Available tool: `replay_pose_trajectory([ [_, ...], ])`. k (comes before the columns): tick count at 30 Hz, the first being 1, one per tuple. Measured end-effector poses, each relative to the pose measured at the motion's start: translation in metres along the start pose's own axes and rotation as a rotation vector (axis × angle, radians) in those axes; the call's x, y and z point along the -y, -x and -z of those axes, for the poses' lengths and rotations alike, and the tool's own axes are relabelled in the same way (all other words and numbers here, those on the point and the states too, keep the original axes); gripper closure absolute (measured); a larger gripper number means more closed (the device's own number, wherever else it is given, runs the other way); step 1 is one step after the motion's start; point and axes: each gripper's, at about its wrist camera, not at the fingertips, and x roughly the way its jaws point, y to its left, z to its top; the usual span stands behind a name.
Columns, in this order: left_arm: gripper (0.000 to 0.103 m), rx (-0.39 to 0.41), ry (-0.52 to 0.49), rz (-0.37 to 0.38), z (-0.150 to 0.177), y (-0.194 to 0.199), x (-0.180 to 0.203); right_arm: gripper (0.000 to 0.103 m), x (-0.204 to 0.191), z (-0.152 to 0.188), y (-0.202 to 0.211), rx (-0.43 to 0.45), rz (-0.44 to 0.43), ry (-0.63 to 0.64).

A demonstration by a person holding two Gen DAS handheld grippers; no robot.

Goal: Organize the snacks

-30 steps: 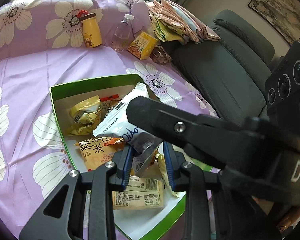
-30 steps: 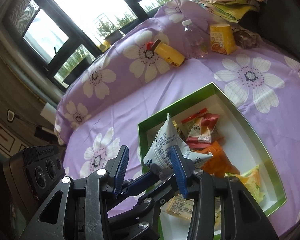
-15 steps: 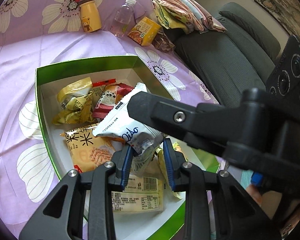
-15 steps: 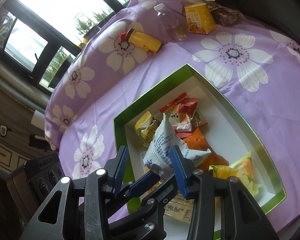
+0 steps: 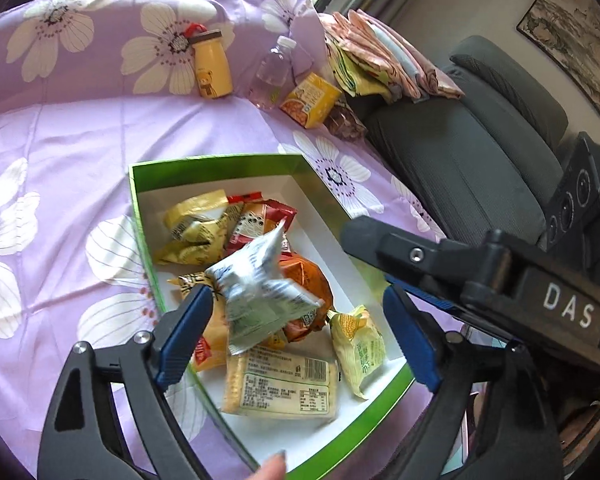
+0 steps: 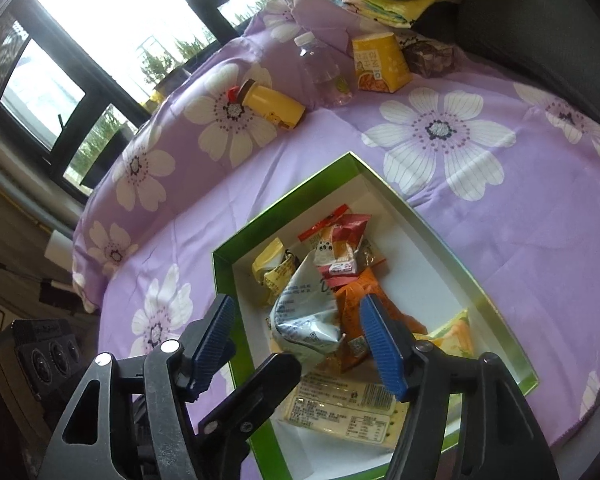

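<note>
A crumpled white and silver snack packet (image 5: 260,292) (image 6: 304,312) hangs loose over the green-rimmed box (image 5: 216,160) (image 6: 284,200), blurred in the left wrist view. My left gripper (image 5: 296,320) is opening, its blue pads wide apart on either side of the packet and not touching it. My right gripper (image 6: 296,324) is opening too, and its pads stand clear of the packet. In the box lie yellow packets (image 5: 196,224), a red packet (image 5: 260,216), an orange packet (image 5: 308,280), a cracker pack (image 5: 284,388) and a corn-yellow packet (image 5: 360,348).
On the purple flowered cloth beyond the box stand a yellow bottle (image 5: 212,68), a clear water bottle (image 5: 272,72), a yellow carton (image 5: 310,100) and a dark packet (image 5: 344,124). Folded cloths (image 5: 380,56) lie on a grey seat (image 5: 460,152). A person's fingertip (image 5: 272,468) shows at the bottom edge.
Both grippers were shut on the white packet; both have now spread their jaws and let it go. The packet has dropped lower toward the snacks in the box.
</note>
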Motion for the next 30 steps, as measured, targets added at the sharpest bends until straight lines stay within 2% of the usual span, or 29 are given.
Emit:
replay_pose_trajectory([
  [3,0.013,0.027,0.010,-0.019,-0.001,0.015,-0.002,0.029,-0.006,0.001,0.009,0.041,0.040,0.029],
  [5,0.003,0.043,-0.001,-0.051,0.000,0.023,-0.001,0.027,-0.008,0.001,0.015,0.059,0.040,0.042],
  [7,0.000,0.062,-0.011,-0.072,0.001,0.031,-0.001,0.026,-0.012,0.002,0.020,0.074,0.042,0.053],
  [11,0.000,0.063,-0.009,-0.084,0.002,0.039,-0.005,0.023,-0.017,0.004,0.026,0.098,0.063,0.081],
  [18,0.000,0.061,-0.027,-0.110,0.005,0.045,-0.006,0.022,-0.015,0.004,0.032,0.115,0.098,0.074],
  [22,0.000,0.077,-0.023,-0.153,0.006,0.046,-0.007,0.021,-0.016,0.004,0.032,0.116,0.131,0.075],
  [26,0.000,0.082,-0.024,-0.133,0.008,0.050,-0.008,0.021,-0.019,0.005,0.035,0.123,0.145,0.088],
  [30,0.000,0.096,-0.029,-0.148,0.010,0.056,-0.007,0.021,-0.022,0.007,0.040,0.133,0.162,0.103],
])
